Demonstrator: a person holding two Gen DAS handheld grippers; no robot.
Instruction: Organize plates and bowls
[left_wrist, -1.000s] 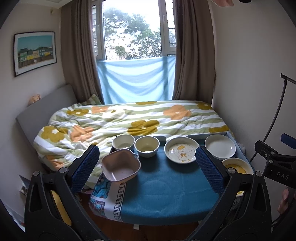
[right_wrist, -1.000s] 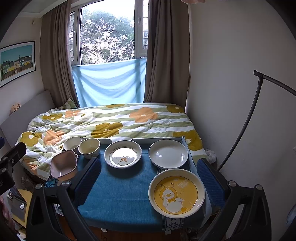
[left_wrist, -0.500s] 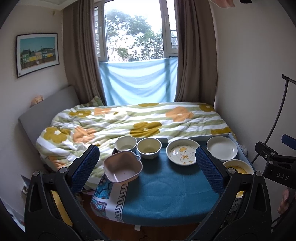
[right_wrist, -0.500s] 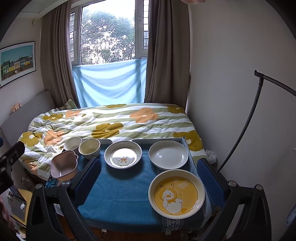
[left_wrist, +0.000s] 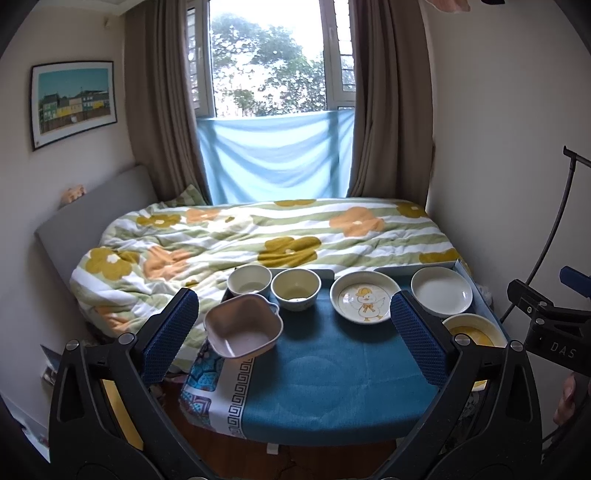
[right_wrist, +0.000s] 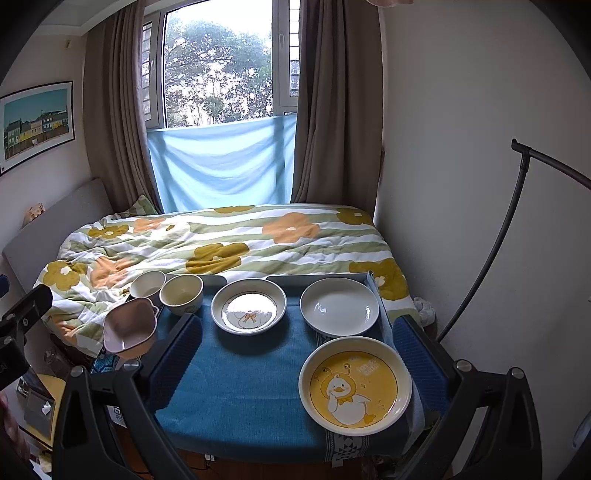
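Now, in the left wrist view, the left gripper (left_wrist: 293, 334) has drifted slightly back, its fingers spread wide and empty, with the pink bowl (left_wrist: 242, 328) at the table's left corner. In the right wrist view almost nothing moved: the right gripper (right_wrist: 295, 354) is also spread and empty, above the yellow duck plate (right_wrist: 355, 386), so I think no sorting has started.

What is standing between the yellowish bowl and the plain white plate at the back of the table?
The shallow duck plate stands between the yellowish bowl and the white plate; the right wrist view shows it clearly.

Glossy glazed ceramic: the white plate (right_wrist: 339, 306) and yellow duck plate (right_wrist: 354, 386). The pink bowl (left_wrist: 242, 328) looks matt plastic. Blue cloth (right_wrist: 236, 384), soft and napped, covers the bench. The tongs' pads (left_wrist: 419, 341) are ribbed blue rubber.
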